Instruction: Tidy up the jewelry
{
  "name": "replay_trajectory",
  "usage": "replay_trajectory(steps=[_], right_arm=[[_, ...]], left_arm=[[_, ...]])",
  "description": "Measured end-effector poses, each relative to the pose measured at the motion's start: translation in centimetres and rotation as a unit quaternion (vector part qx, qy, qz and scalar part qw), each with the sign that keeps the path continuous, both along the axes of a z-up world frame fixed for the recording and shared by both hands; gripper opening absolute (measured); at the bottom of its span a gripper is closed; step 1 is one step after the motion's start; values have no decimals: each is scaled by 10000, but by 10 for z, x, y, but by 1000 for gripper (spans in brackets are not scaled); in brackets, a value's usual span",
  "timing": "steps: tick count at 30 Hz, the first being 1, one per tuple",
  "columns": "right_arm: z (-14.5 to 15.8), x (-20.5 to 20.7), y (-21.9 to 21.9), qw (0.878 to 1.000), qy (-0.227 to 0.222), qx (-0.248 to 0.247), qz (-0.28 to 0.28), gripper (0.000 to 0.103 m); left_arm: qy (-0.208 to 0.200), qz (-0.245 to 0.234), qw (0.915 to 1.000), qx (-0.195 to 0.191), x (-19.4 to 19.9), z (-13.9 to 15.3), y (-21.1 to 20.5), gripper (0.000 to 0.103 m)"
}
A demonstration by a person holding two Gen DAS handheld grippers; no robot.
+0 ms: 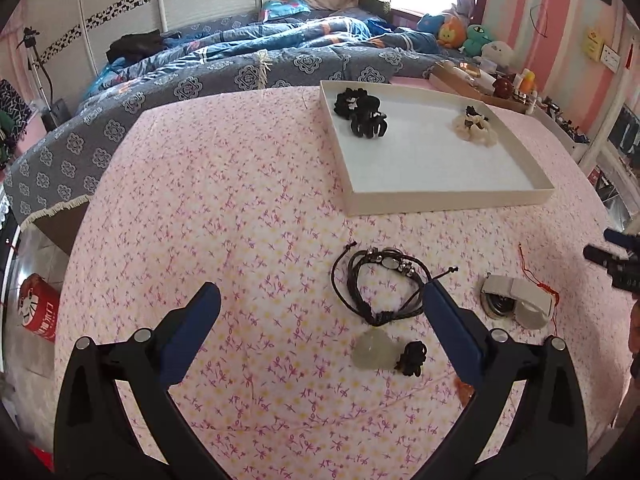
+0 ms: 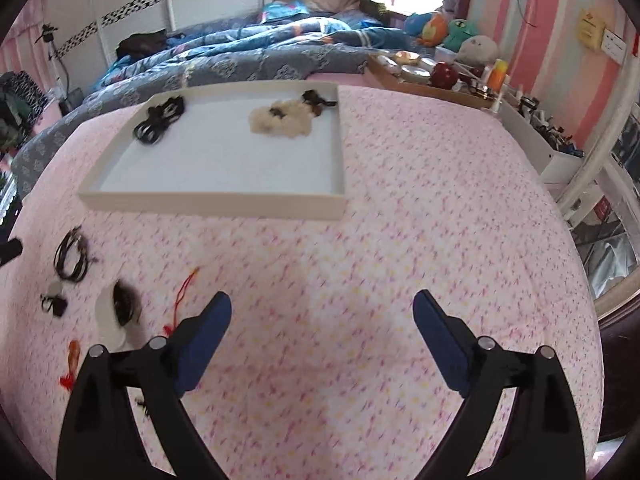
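Bracelet (image 1: pixel 378 286) between wide hand-held gripper (image 1: pixel 322 300) fingers

Your right wrist view is motion-blurred, so the dark pieces in the white tray (image 2: pixel 224 204) can't be identified there. In your left view, the right gripper (image 1: pixel 616 264) is cut off by the frame edge, and the left gripper's finger (image 1: pixel 456 332) hides part of the black cord bracelet (image 1: pixel 380 284)
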State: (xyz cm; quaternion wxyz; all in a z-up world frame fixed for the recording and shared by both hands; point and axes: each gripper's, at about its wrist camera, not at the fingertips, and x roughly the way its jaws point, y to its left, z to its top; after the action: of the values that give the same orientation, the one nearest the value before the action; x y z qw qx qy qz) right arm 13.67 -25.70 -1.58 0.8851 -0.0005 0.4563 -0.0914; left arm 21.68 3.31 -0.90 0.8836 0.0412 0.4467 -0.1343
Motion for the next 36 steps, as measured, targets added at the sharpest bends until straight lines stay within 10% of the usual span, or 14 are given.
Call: replay_trajectory(steps=[20,36], right_arm=[[-13,-14,28,9974,279,356,555,82],[-17,-19,88,9907,631,219,1182,78]], left_arm=[[78,-126,9999,-78,4,-7,1,98],[438,-599,9972,15,26,-28,-20,77]])
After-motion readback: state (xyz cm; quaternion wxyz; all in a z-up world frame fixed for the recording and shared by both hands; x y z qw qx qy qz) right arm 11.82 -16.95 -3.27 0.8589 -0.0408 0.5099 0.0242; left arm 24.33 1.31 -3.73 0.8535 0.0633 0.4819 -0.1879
